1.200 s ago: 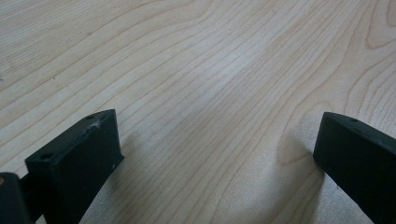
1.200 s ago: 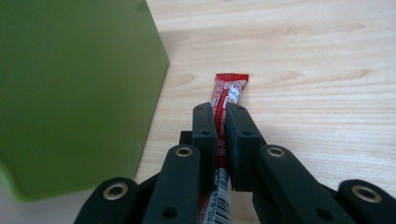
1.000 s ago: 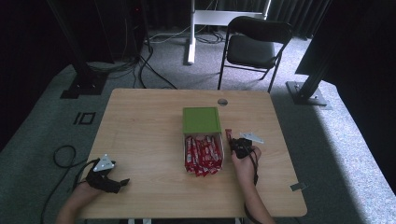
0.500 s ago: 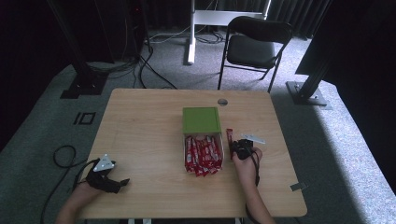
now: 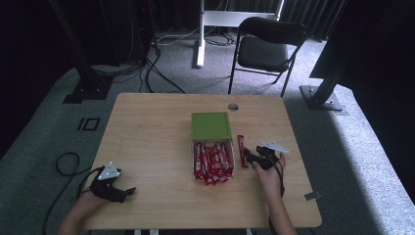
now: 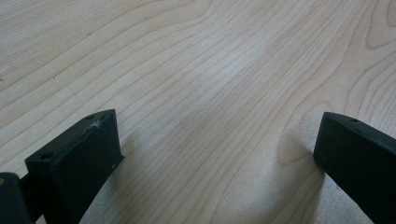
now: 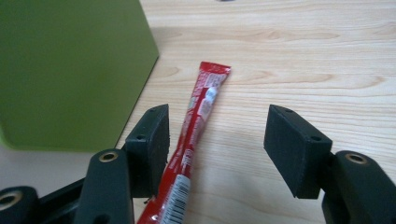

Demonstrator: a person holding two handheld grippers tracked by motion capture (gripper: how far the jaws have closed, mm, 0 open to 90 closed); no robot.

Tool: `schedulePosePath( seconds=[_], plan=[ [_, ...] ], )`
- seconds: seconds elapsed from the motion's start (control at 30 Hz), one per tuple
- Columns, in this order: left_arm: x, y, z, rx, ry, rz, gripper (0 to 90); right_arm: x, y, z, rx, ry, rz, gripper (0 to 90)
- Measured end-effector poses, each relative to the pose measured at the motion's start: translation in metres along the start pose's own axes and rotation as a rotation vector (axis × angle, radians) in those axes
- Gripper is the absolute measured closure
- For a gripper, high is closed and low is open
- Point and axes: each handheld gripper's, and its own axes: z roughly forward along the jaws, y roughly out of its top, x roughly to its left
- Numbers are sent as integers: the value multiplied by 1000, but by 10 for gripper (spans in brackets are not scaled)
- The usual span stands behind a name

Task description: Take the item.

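Note:
A green box point(image 5: 211, 126) sits mid-table with several red sachets point(image 5: 213, 162) heaped at its open near end. One red sachet point(image 5: 241, 150) point(image 7: 198, 119) lies flat on the wood just right of the box. My right gripper point(image 5: 247, 157) point(image 7: 215, 140) is open at the sachet's near end, the sachet lying between its jaws close to the left one. The box's green side point(image 7: 65, 70) stands to the left in the right gripper view. My left gripper point(image 5: 128, 192) point(image 6: 210, 163) rests open on bare wood near the table's front left corner, nothing between its jaws.
The wooden table point(image 5: 151, 132) has a small round grommet point(image 5: 233, 106) at its far edge. A folding chair point(image 5: 266, 46) stands behind the table. Black stand bases point(image 5: 83, 88) and cables point(image 5: 63, 161) lie on the carpet.
The right gripper has edged slightly toward the lone sachet. The left gripper has stayed in place.

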Motion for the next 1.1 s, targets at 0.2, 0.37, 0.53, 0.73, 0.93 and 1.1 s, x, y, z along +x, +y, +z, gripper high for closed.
schedulePosePath(
  seconds=[0.2,0.37,0.53,0.73,0.93,1.1],
  plan=[
    [0,0,0,0,0,0,16,-9,2,-12,-7,22,26,323],
    [0,0,0,0,0,0,16,-13,5,-21,-10,54,-16,232],
    [0,0,0,0,0,0,16,-19,4,-32,40,99,-98,182],
    [0,0,0,0,0,0,16,-28,1,-40,32,117,-137,183],
    [0,0,0,0,0,0,16,-33,-7,-45,80,149,-208,184],
    [0,0,0,0,0,0,15,-35,-14,-47,103,195,-247,184]
  ],
)
